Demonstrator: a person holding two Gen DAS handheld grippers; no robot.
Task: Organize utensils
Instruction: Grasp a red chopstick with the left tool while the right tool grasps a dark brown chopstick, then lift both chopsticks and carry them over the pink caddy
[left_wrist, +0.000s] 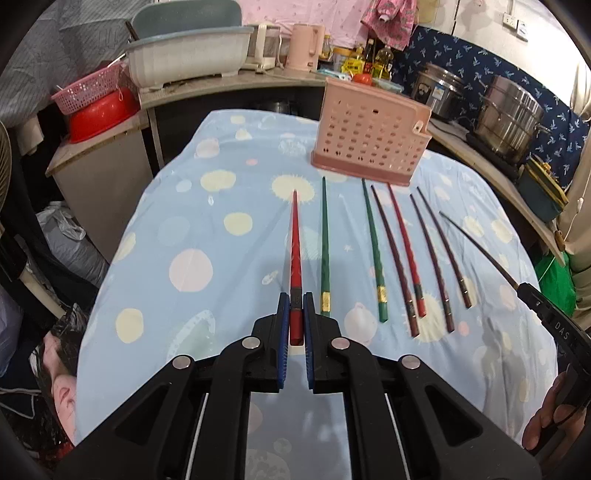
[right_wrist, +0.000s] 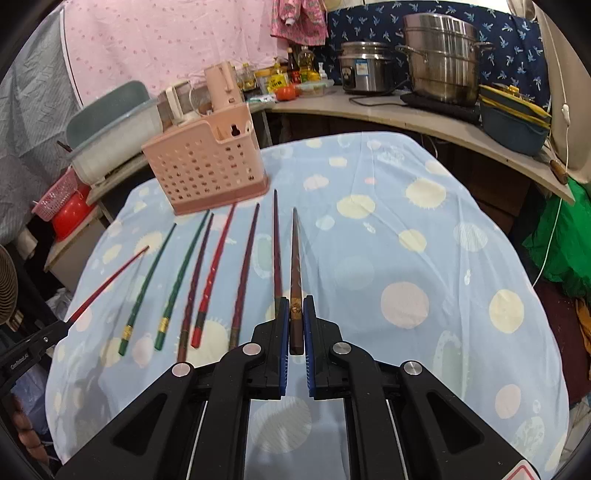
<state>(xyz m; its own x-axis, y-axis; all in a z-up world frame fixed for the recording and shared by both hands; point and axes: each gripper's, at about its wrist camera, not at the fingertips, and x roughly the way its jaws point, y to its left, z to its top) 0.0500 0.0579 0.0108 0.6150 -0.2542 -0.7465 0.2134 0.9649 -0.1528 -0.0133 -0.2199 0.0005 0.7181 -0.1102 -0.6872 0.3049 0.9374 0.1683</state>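
Observation:
My left gripper (left_wrist: 296, 301) is shut on the thick end of a red chopstick (left_wrist: 295, 254), held above the cloth and pointing at the far edge. My right gripper (right_wrist: 296, 304) is shut on a dark brown chopstick (right_wrist: 295, 266); it also shows at the right in the left wrist view (left_wrist: 476, 245). Several more chopsticks lie in a row on the table: two green (left_wrist: 325, 251) (left_wrist: 375, 254), one red (left_wrist: 406, 251) and dark brown ones (left_wrist: 430, 258). A pink perforated utensil holder (left_wrist: 369, 129) stands upright behind the row, also in the right wrist view (right_wrist: 207, 166).
The table wears a light blue cloth (right_wrist: 406, 240) with pastel dots. Behind it runs a counter with steel pots (right_wrist: 439, 55), a rice cooker (right_wrist: 364, 68), oil bottles (left_wrist: 373, 59), a pink kettle (left_wrist: 304, 46) and a grey tub (left_wrist: 192, 55). A red basin (left_wrist: 99, 114) sits at left.

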